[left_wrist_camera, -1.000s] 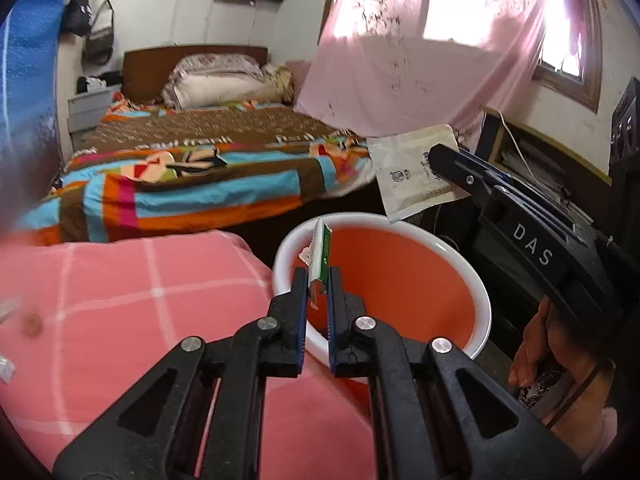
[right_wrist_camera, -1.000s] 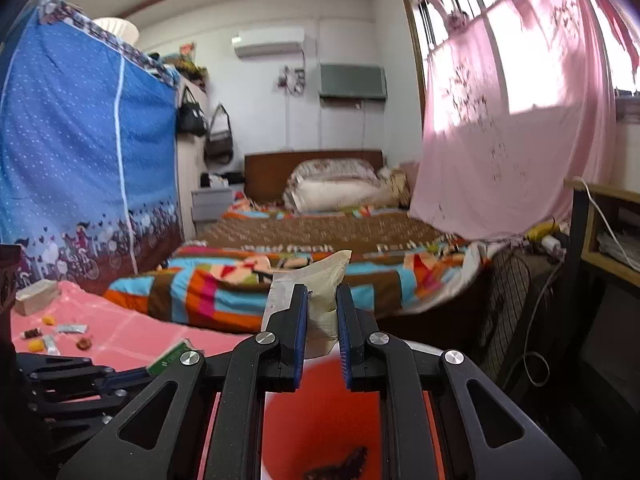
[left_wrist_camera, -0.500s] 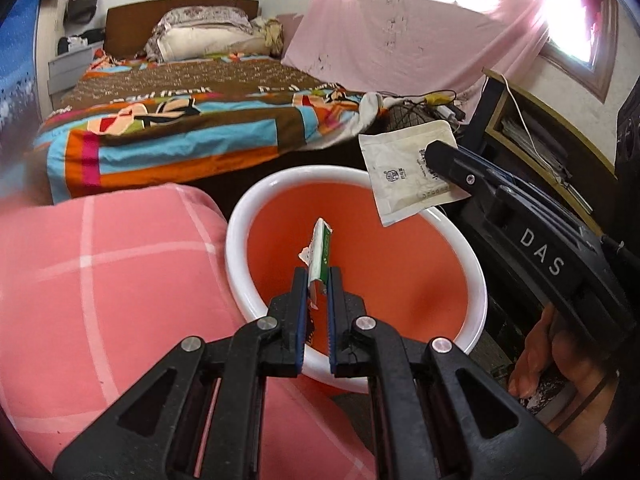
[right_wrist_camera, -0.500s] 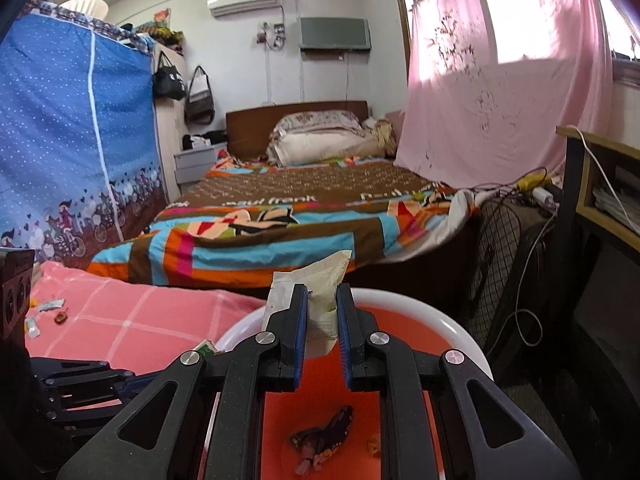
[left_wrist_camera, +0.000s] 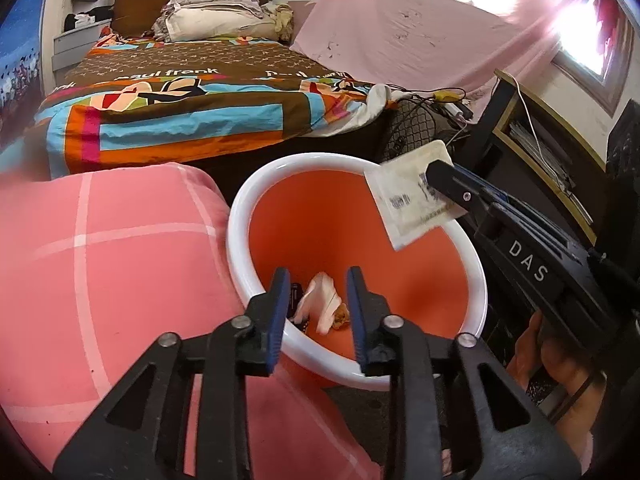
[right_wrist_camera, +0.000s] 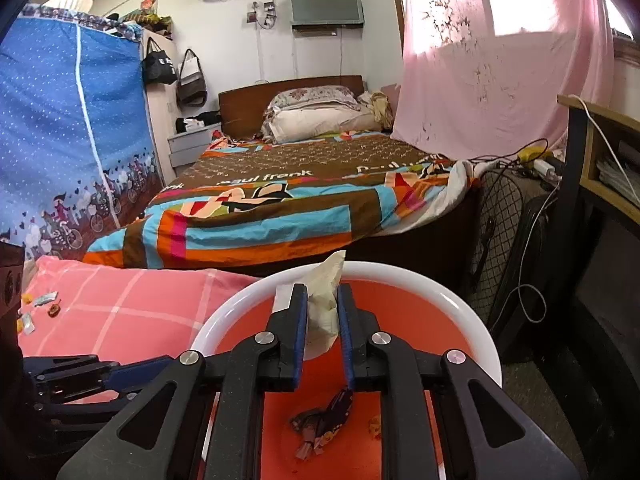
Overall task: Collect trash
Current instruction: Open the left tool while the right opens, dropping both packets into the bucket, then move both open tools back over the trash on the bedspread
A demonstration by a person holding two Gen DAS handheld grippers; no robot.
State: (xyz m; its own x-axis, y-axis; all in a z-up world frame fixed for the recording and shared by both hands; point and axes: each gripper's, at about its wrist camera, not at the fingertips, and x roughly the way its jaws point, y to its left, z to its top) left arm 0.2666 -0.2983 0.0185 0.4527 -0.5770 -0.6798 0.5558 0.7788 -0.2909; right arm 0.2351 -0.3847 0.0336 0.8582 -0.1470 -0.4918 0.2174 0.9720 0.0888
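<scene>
An orange bin with a white rim [left_wrist_camera: 256, 184] stands beside the pink checked cloth. My left gripper [left_wrist_camera: 318, 294] is open and empty over the bin's near rim. Crumpled wrappers [left_wrist_camera: 322, 306] lie at the bin's bottom. My right gripper [right_wrist_camera: 322, 308] holds a beige paper packet [right_wrist_camera: 324, 304] between its jaws over the bin [right_wrist_camera: 440, 284]; the jaws stand slightly apart around it. The packet also shows in the left wrist view [left_wrist_camera: 410, 200], at the right gripper's tip above the bin's right rim. Dark wrappers [right_wrist_camera: 324, 416] lie in the bin.
The pink checked cloth [left_wrist_camera: 100, 260] lies left of the bin, with small trash bits at its far left [right_wrist_camera: 40, 308]. A bed with a colourful cover [right_wrist_camera: 280, 200] is behind. A fan and cables [right_wrist_camera: 504, 216] and a desk [right_wrist_camera: 600, 152] stand at the right.
My left gripper has opened and the green wrapper it held is gone from its jaws. Both grippers have moved lower over the bin. The right gripper's jaws have widened slightly around the packet.
</scene>
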